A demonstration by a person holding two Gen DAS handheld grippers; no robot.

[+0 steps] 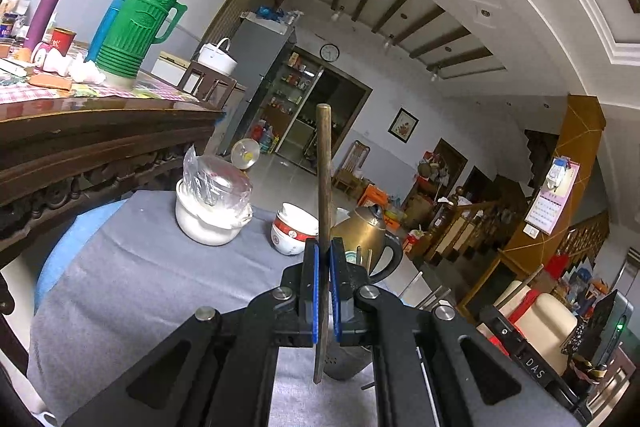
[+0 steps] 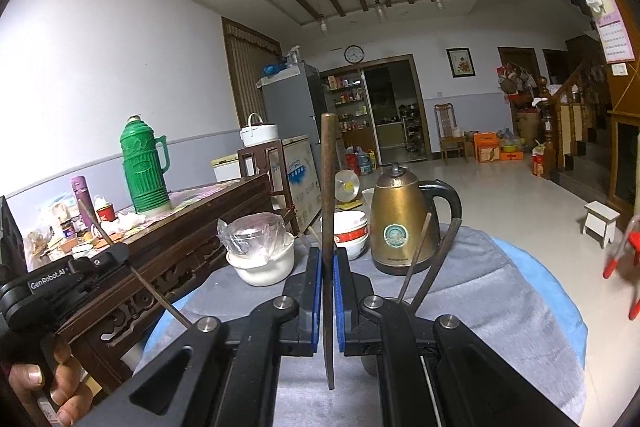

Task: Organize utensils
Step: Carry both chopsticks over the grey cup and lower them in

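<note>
Left wrist view: we held one thin brown wooden chopstick (image 1: 325, 171) upright, pinched in our left gripper (image 1: 325, 251) above the grey cloth-covered table (image 1: 140, 267); our right gripper (image 2: 329, 259) likewise clamped a second brown chopstick (image 2: 328, 187) before the brass-coloured kettle (image 2: 400, 223)

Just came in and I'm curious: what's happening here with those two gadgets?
A person holds a gripper in each hand. The left gripper is shut on one chopstick, held upright; the right gripper is shut on another chopstick. Both hover over a grey-clothed table with a kettle and bowls. Two more chopsticks lean by the kettle.
</note>
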